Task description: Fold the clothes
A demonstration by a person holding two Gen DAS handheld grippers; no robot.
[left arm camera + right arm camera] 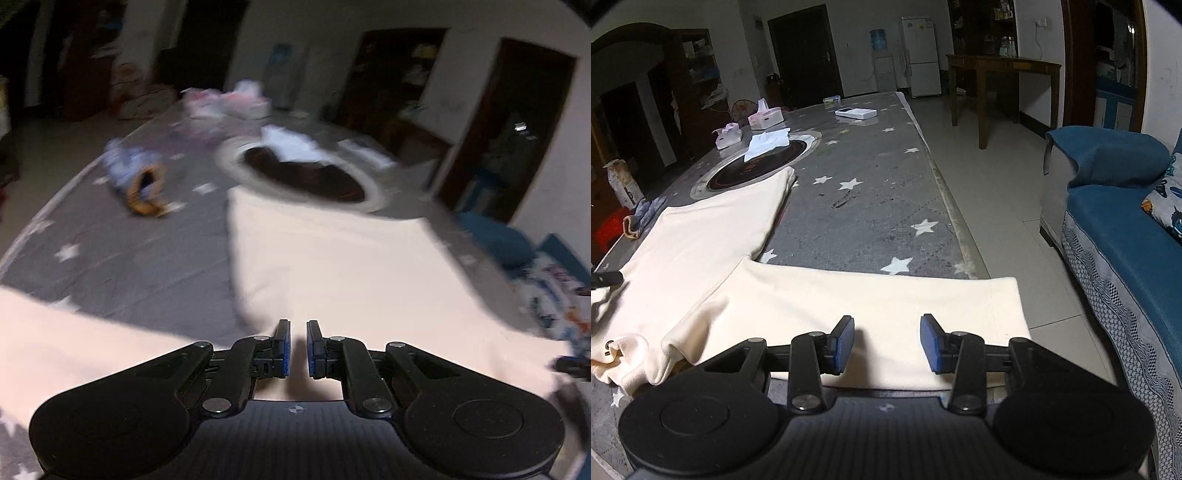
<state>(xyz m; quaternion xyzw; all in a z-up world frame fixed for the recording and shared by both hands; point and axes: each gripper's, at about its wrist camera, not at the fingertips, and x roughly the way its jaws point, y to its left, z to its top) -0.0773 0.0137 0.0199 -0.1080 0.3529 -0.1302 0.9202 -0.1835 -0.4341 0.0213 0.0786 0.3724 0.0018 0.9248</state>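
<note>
1. While the cream trousers (701,258) lie flat on the surface (871,206), one leg runs sideways beneath the right claw (887,343), fingers apart, empty.
2. Left claw (298,349), nearly together, hovers over the waist end; grip unclear.

Blue sofa (1115,221) beside star-print table (871,192); white fridge (921,55), water dispenser (882,62) behind.
</note>
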